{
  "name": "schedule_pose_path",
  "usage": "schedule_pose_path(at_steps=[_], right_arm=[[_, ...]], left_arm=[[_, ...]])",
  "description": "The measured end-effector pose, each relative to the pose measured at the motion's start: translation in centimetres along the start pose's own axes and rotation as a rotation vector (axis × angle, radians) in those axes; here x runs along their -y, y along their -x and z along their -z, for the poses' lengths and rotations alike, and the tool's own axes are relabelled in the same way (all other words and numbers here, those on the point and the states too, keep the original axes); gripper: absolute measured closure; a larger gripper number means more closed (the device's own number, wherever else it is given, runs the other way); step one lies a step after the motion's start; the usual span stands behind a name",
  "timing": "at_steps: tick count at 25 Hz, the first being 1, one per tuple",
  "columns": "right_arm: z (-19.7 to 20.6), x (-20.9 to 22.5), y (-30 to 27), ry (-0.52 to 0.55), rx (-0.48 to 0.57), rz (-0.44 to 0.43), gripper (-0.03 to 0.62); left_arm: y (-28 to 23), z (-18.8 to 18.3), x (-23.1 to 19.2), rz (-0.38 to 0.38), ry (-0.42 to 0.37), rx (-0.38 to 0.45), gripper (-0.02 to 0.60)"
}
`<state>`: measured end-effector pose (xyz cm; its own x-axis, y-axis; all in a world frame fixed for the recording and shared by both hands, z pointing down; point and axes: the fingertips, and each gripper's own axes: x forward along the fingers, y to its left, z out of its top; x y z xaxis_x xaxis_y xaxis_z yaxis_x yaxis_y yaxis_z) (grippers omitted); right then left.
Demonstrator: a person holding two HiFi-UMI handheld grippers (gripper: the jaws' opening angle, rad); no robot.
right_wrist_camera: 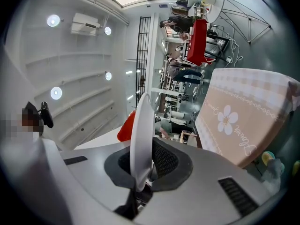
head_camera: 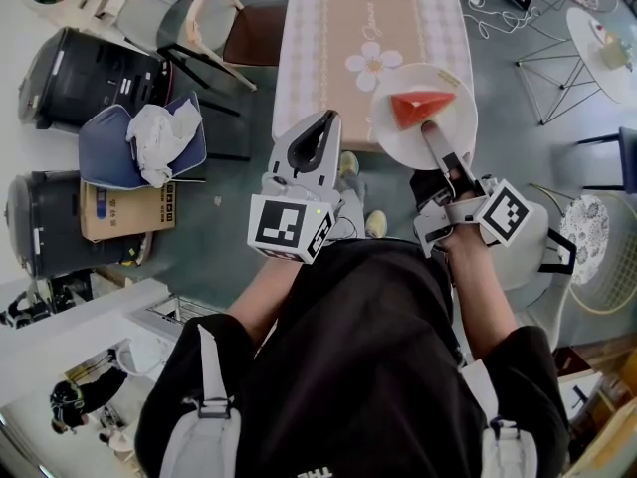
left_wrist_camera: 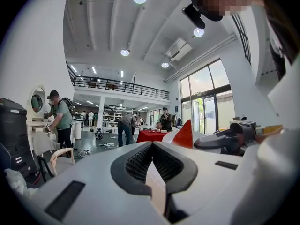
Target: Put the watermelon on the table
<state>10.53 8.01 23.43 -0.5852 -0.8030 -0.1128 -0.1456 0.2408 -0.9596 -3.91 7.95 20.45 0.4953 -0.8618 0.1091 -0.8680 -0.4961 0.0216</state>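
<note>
A red watermelon wedge (head_camera: 420,106) lies on a white plate (head_camera: 398,137), held in the air over the near right corner of a small table (head_camera: 328,48) with a pink checked cloth and a flower print. My right gripper (head_camera: 430,129) is shut on the plate's near rim. In the right gripper view the plate (right_wrist_camera: 140,130) stands edge-on between the jaws of that gripper (right_wrist_camera: 143,172), with the watermelon (right_wrist_camera: 125,126) behind it. My left gripper (head_camera: 320,125) hangs to the left of the plate, shut and holding nothing. From the left gripper (left_wrist_camera: 152,146), the watermelon (left_wrist_camera: 183,135) shows to the right.
A wooden chair (head_camera: 214,18) stands left of the table. Further left are black bins (head_camera: 85,68), a blue seat with a white cloth (head_camera: 149,137) and a cardboard box (head_camera: 124,212). A round white table (head_camera: 602,43) stands at the far right. Several people (left_wrist_camera: 58,121) stand far off.
</note>
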Motion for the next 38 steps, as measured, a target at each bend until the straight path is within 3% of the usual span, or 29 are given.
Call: schedule_pose_path(at_steps=[16,38], right_arm=[[-1.0,1.7,-3.6,-0.010,0.020,0.022,0.569],[-7.1,5.1,-12.7,0.009,0.048,0.086,0.569]], left_arm=[[-3.0,0.9,-4.0,-0.003,0.017,-0.017,0.569],[-13.8,0.9,-11.1,0.054,0.050,-0.056,0.569]])
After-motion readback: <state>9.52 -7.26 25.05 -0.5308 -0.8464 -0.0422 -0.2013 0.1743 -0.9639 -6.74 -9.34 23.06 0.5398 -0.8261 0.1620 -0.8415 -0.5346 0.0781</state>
